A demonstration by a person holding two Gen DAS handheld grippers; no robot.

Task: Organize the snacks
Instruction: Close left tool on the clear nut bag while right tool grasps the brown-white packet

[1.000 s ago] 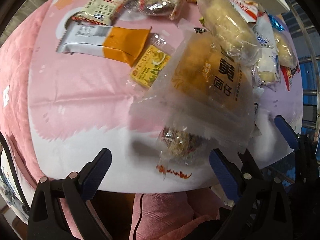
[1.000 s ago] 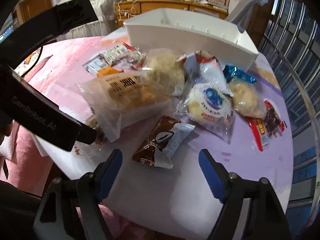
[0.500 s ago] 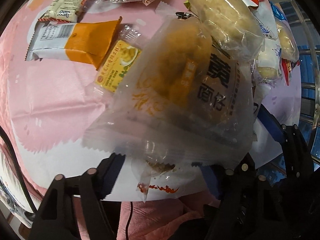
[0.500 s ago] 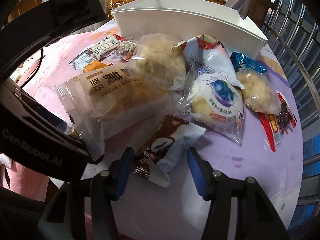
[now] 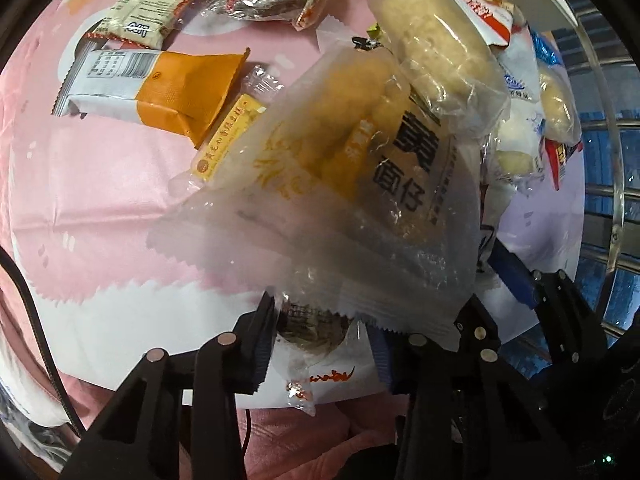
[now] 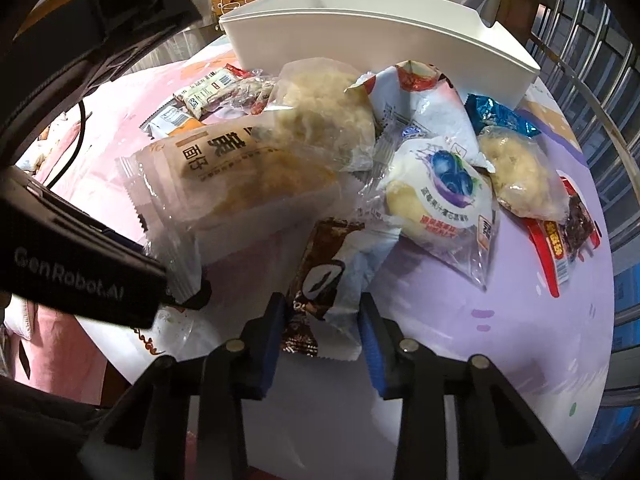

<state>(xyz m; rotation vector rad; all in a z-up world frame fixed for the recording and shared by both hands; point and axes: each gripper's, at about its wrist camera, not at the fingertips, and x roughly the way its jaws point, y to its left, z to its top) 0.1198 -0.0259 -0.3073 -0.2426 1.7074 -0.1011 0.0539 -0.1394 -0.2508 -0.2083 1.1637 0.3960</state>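
Observation:
Several wrapped snacks lie piled on a round table. My left gripper (image 5: 324,344) has closed around a small clear-wrapped nut bar (image 5: 312,328) at the near edge, under the corner of a big yellow bread bag (image 5: 352,168). My right gripper (image 6: 320,328) has closed around a brown and white chocolate snack pack (image 6: 332,280). The left gripper's black body (image 6: 80,272) shows at the left of the right wrist view, beside the bread bag (image 6: 248,176). A white bin (image 6: 380,36) stands at the back of the table.
An orange and white pack (image 5: 160,84), a small yellow pack (image 5: 228,140), a blueberry bun (image 6: 444,196), a pale bread (image 6: 324,116) and a red-edged snack (image 6: 568,232) lie around. A metal railing (image 6: 600,92) runs on the right. The table edge (image 6: 400,420) is near.
Both grippers moved forward to the table and closed: the left around the nut bar under the bread bag, the right around the chocolate pack.

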